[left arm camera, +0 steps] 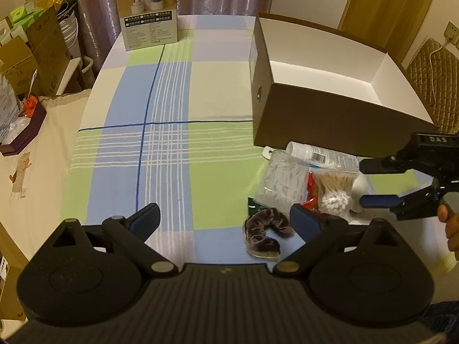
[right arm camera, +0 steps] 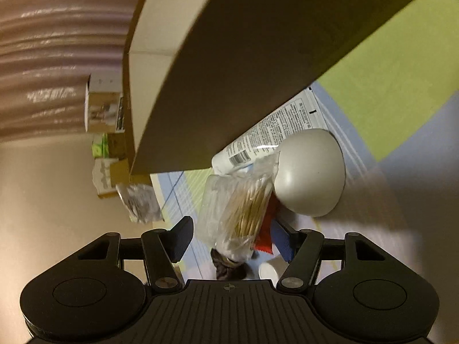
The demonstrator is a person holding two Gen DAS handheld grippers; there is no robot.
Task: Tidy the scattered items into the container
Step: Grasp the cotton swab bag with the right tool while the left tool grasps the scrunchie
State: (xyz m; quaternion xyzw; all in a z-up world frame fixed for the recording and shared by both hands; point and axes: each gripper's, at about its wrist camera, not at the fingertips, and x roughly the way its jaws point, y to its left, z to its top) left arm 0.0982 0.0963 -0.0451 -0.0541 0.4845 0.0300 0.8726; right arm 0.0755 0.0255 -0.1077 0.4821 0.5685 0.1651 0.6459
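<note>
A brown box with a white inside (left arm camera: 324,86) stands on the checked cloth, open side up. In front of it lies a pile: a white tube (left arm camera: 318,153), a clear bag of white sticks (left arm camera: 282,180), a bag of cotton swabs (left arm camera: 334,189), a red packet (left arm camera: 311,197) and a dark purple scrunchie (left arm camera: 265,233). My left gripper (left arm camera: 225,220) is open above the cloth, its right finger beside the scrunchie. My right gripper (right arm camera: 233,239) is open around the swab bag (right arm camera: 246,212), with the tube (right arm camera: 272,132) and a white round object (right arm camera: 311,172) beyond.
A printed carton (left arm camera: 146,11) stands at the table's far end. Cardboard boxes (left arm camera: 31,54) and a dark tray (left arm camera: 24,132) sit off the left side. A quilted chair (left arm camera: 436,77) is behind the brown box (right arm camera: 243,66).
</note>
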